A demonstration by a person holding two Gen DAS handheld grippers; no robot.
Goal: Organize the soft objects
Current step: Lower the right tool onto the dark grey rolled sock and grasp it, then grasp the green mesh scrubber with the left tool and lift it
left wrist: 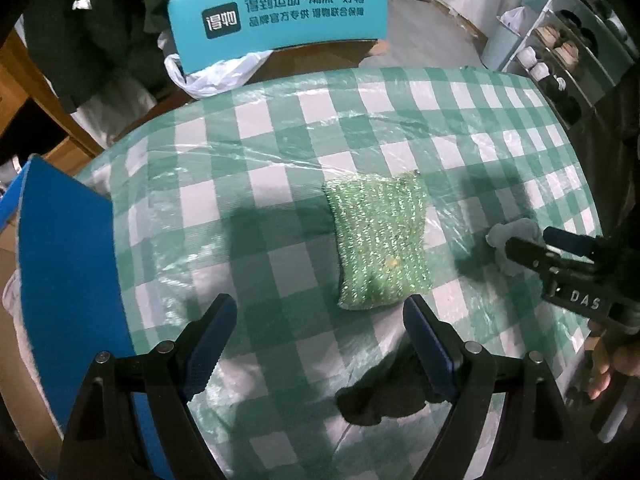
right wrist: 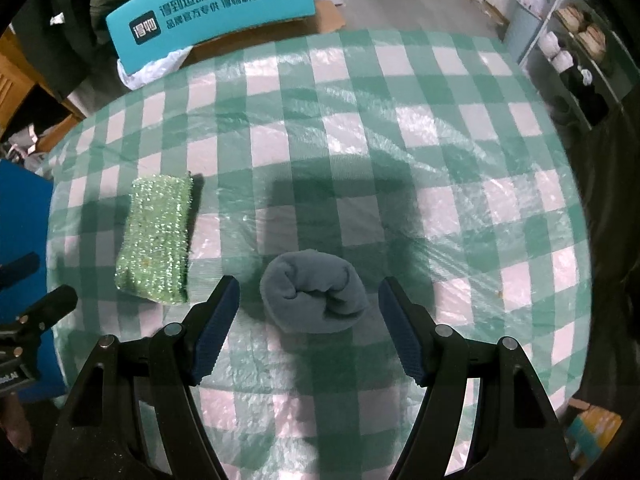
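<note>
Here, one green scrubber (left wrist: pixel 380 242), one grey rolled sock (right wrist: pixel 316 296), one black cloth (left wrist: pixel 384 394), both grippers' fingers apart.

I see a glittery green scrub pad (left wrist: pixel 379 242) lying flat on the checked cloth. A grey-blue rolled cloth (right wrist: pixel 314 297) sits just to its right, apart from it (roll opening facing me). A dark crumpled cloth (left wrist: pixel 384 392) lies nearer me.
</note>
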